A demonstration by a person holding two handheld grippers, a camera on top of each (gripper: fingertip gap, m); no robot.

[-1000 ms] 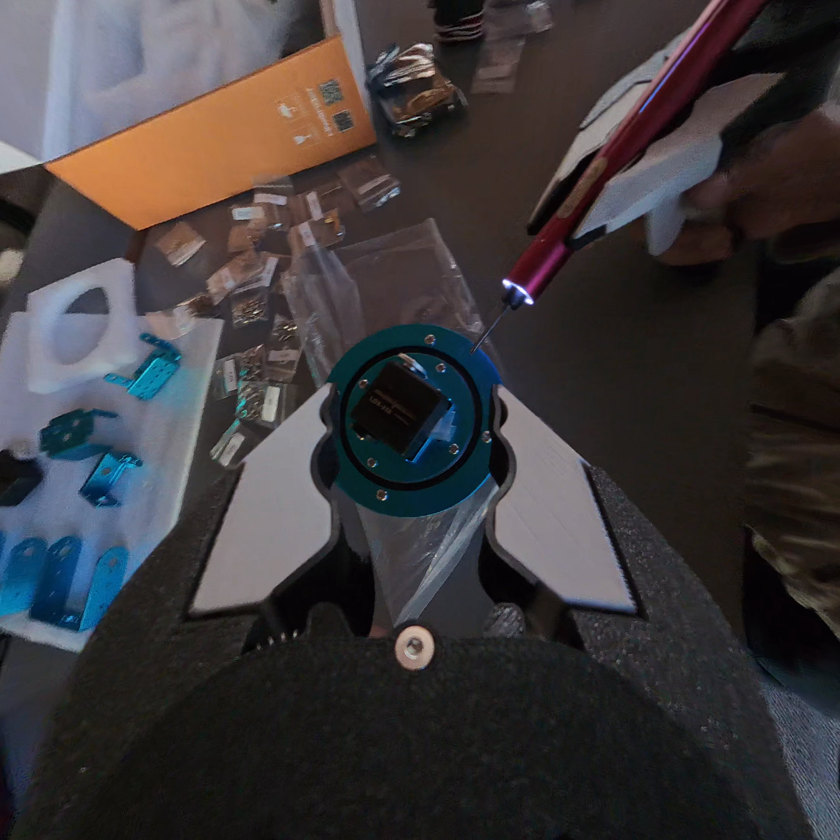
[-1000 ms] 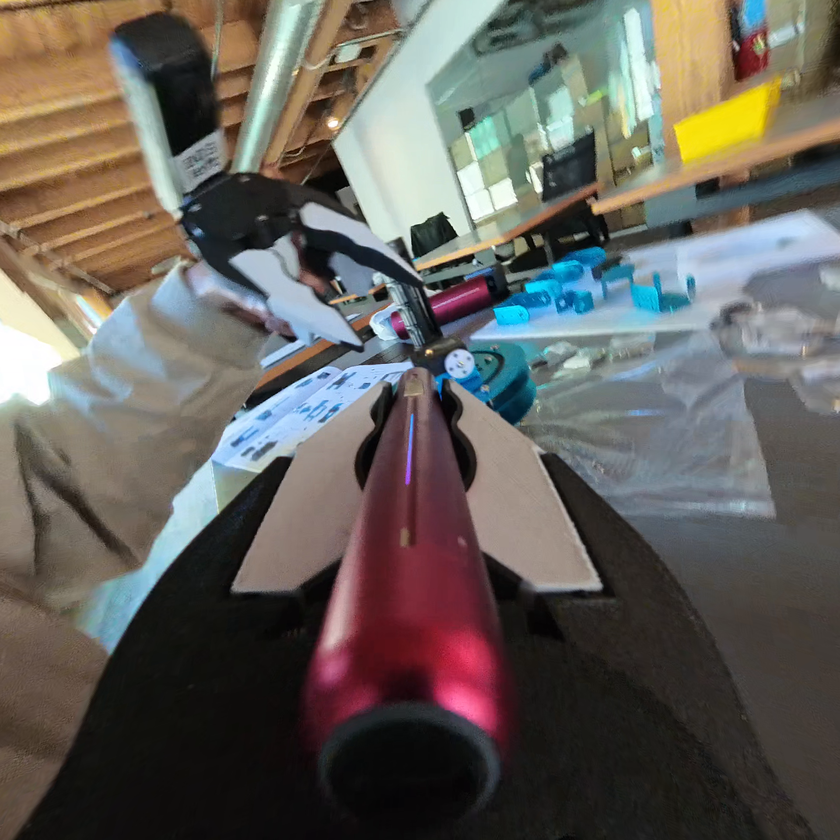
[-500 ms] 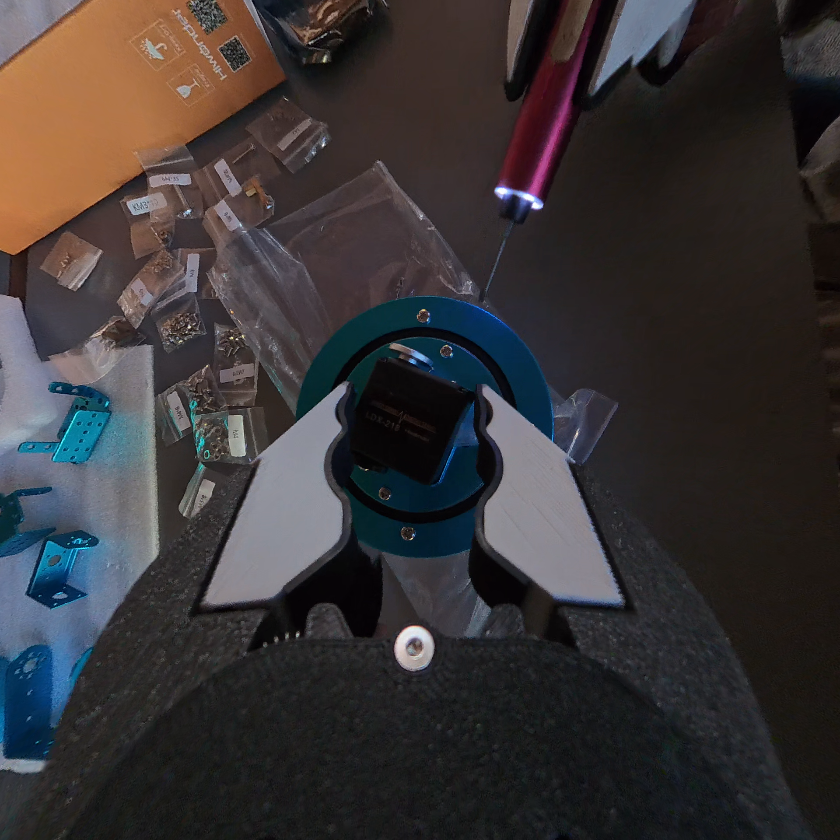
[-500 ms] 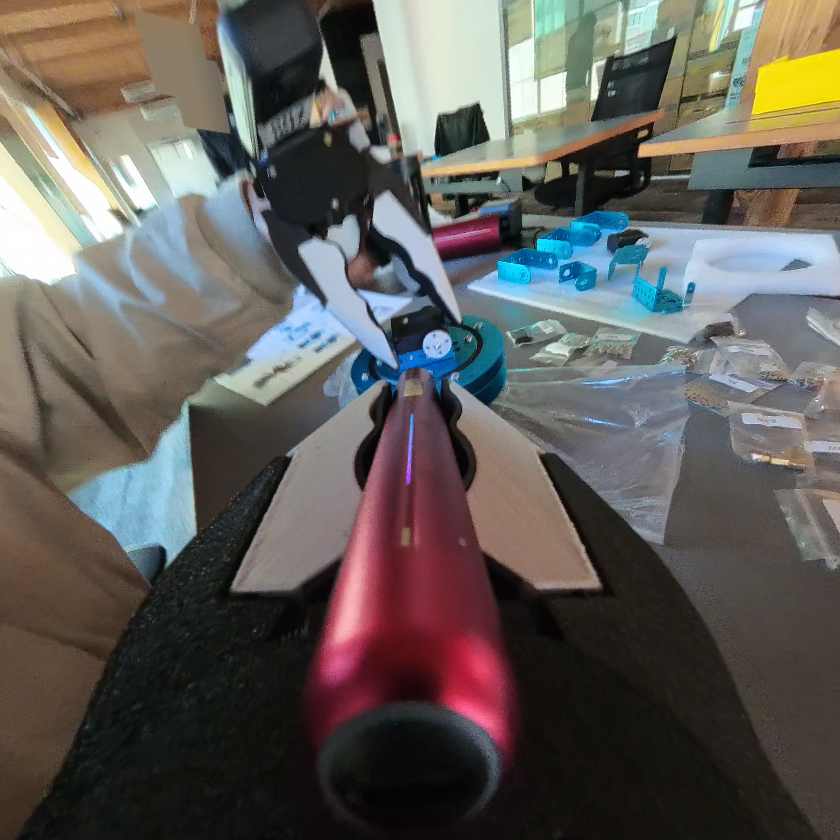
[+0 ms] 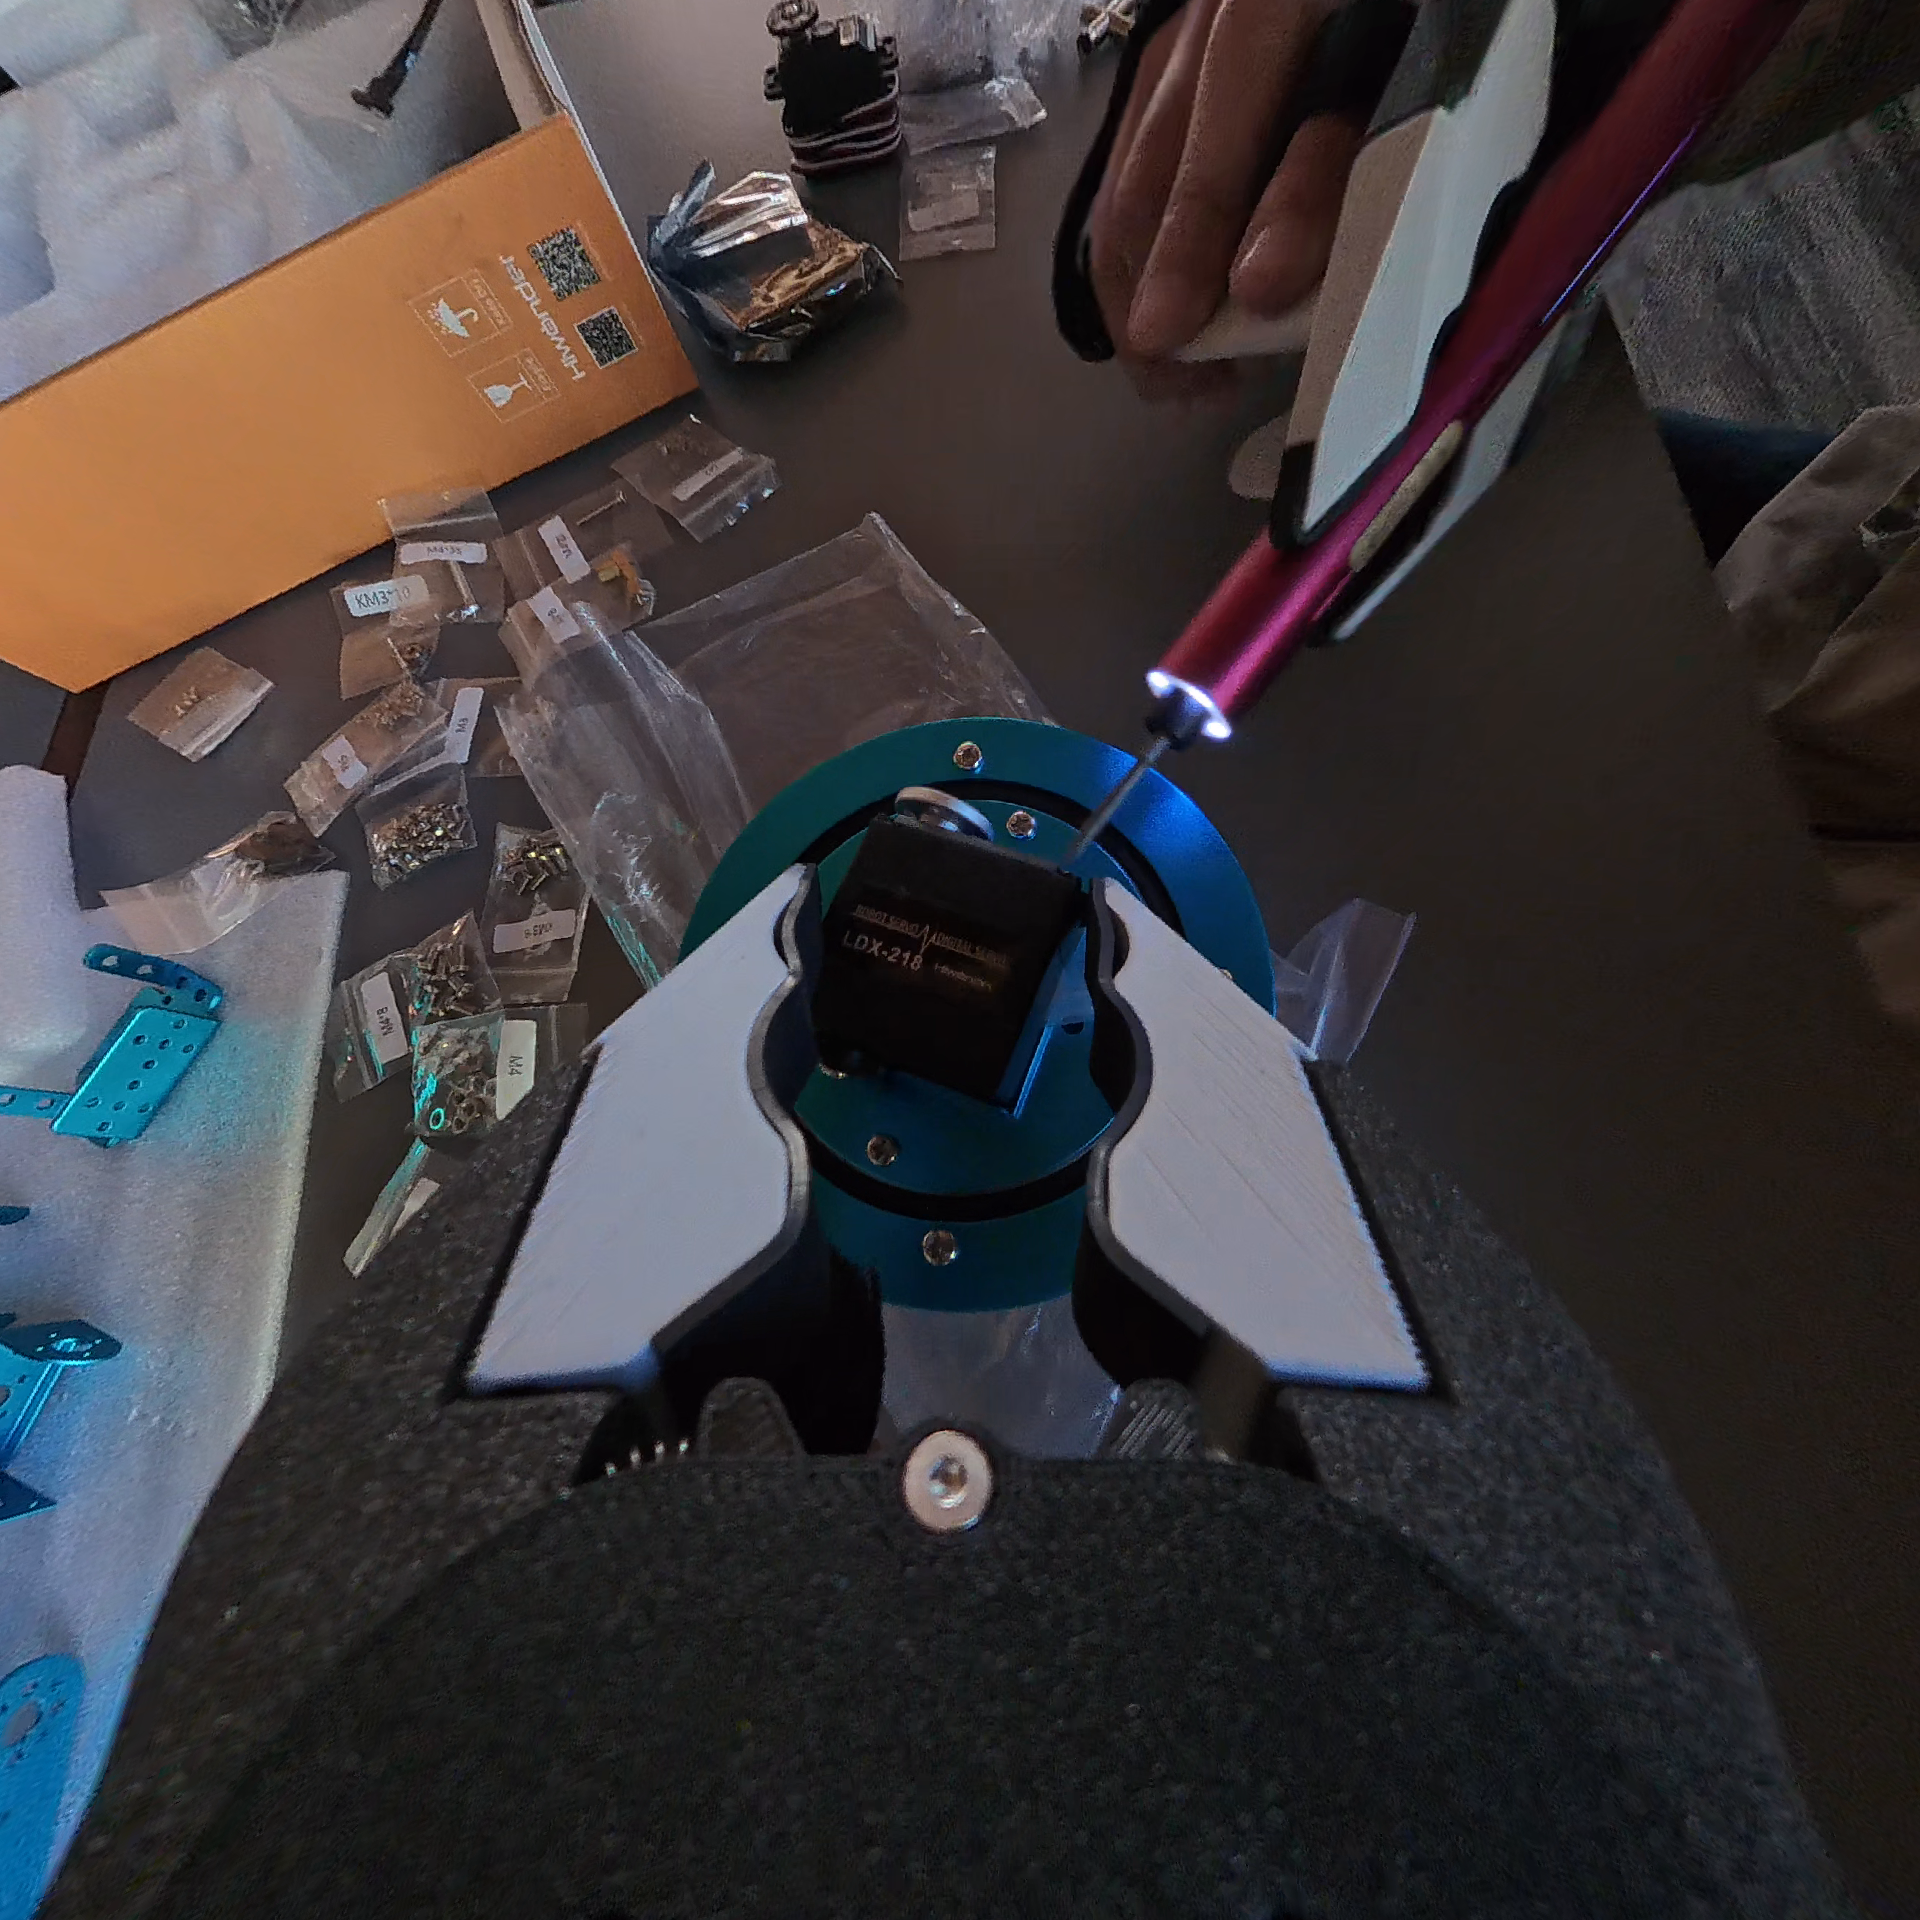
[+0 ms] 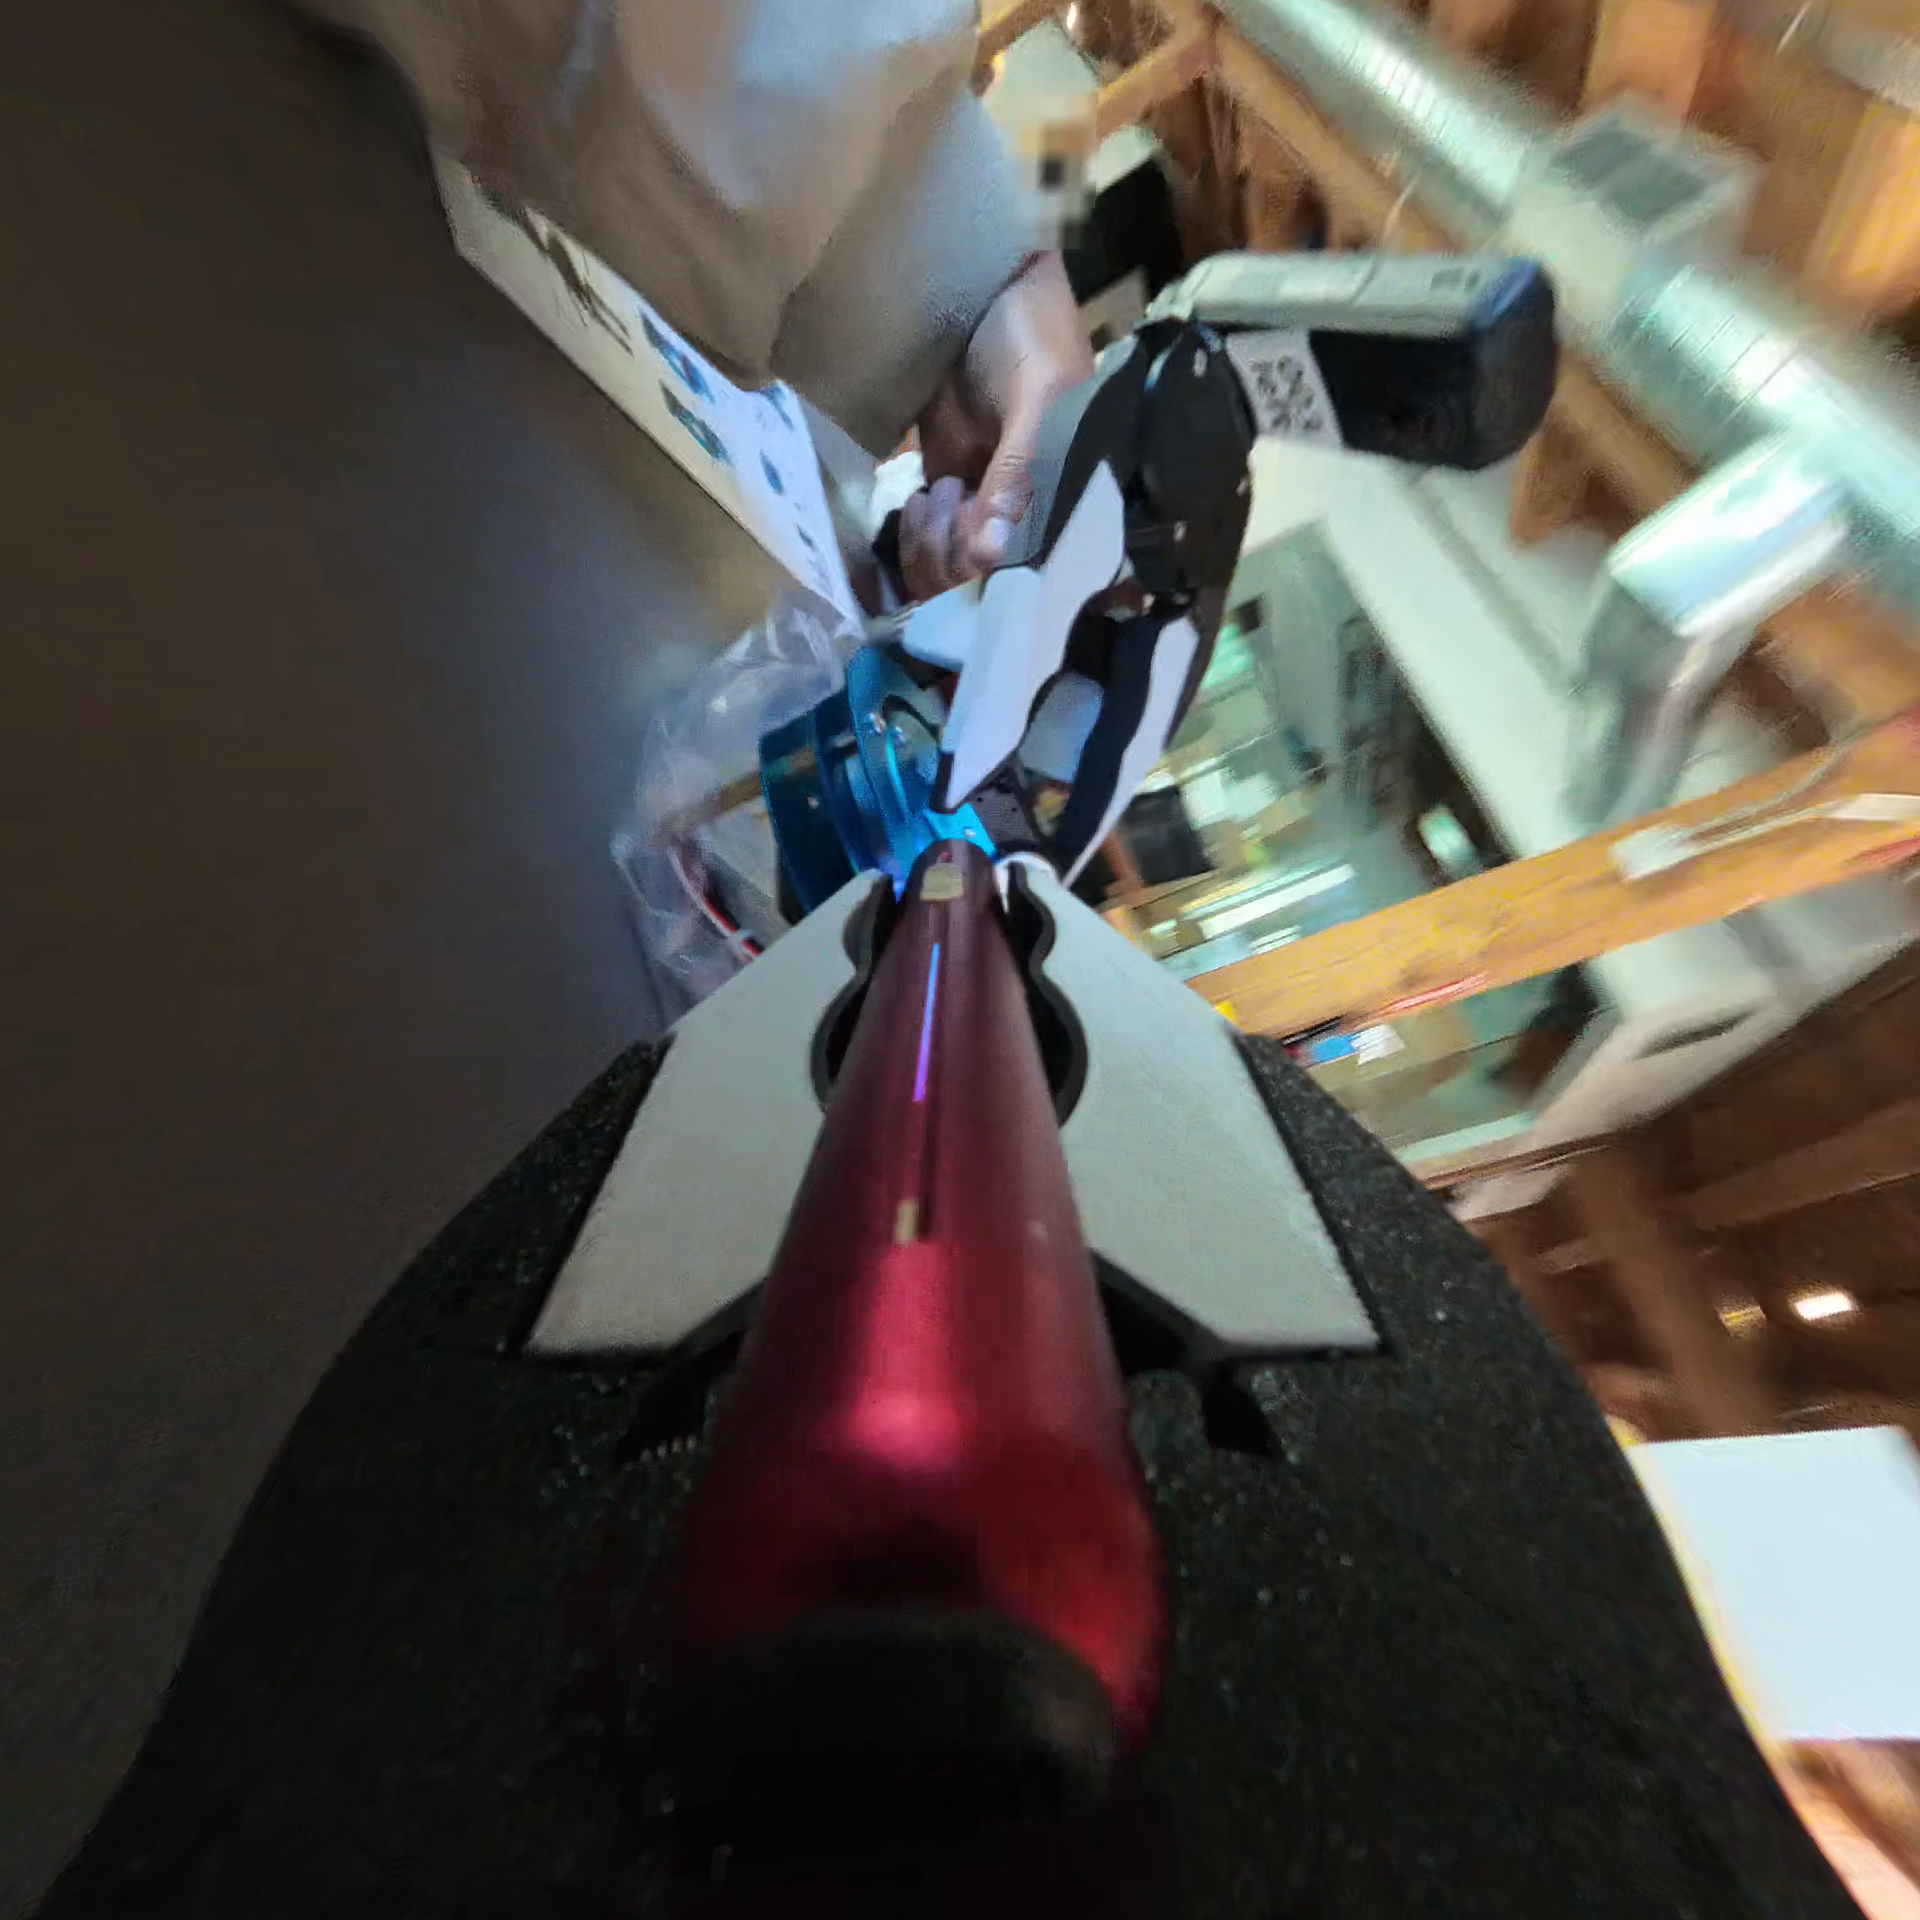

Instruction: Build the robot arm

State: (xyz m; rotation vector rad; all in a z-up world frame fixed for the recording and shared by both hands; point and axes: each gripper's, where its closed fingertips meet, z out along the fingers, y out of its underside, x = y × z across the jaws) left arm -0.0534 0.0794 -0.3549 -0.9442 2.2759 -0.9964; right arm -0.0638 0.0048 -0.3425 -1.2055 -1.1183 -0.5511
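The left tool (image 5: pixel 951 914) has its two white fingers set narrowly around a black servo block (image 5: pixel 935 987), one finger on each flank; whether they press on it or only flank it I cannot tell. The servo stands tilted in the middle of a round teal-blue metal base (image 5: pixel 1174 883) with small screws along its ring, lying on a clear plastic bag (image 5: pixel 831 644) on the dark tabletop (image 5: pixel 1507 1143).

The right tool (image 6: pixel 951 883) is clamped on a crimson electric screwdriver (image 6: pixel 925 1299), whose barrel runs straight out between the fingers. Only the left wrist view shows its working end: a ring of white light at the nose and a thin bit (image 5: pixel 1112 805) slanting down to the upper right corner of the servo, where its tip meets the base. In the right wrist view that end is hidden behind the barrel itself, and the picture is tilted and smeared, so the base is a blue blur.

That same view alone shows the left tool from outside, with the black camera on top of it, a hand (image 6: pixel 977 488) gripping it and a beige sleeve behind.

Farther out in the left wrist view lie small bags of screws (image 5: pixel 457 935), an orange cardboard box (image 5: pixel 291 384), white foam with blue brackets (image 5: pixel 135 1049) cut off at the edge, and a second servo (image 5: pixel 836 94) at the far side.
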